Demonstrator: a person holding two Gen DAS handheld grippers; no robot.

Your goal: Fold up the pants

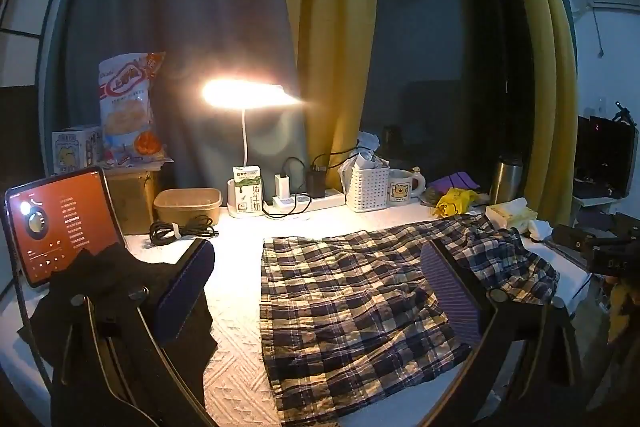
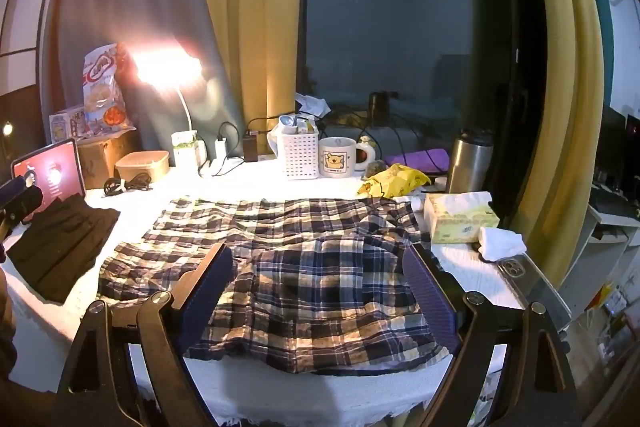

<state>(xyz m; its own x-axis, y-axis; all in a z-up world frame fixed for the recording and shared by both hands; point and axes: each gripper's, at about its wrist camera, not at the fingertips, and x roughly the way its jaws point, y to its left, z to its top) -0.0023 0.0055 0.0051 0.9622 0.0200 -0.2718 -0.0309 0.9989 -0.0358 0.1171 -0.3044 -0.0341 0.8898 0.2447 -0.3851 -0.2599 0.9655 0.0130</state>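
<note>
Here, plaid pants spread flat across the white-clothed worktop, waistband end bunched toward the right near a tissue box, rumpled at the near edge. Right gripper above the near part of the pants, fingers wide apart, nothing between them. Left gripper over the left side, fingers likewise spread and empty, one above a folded black garment, the other over the plaid. Behind: a lit desk lamp, milk carton, white perforated basket, bear mug, steel flask, tablet glowing red at the left, yellow curtains framing a dark window.
</note>
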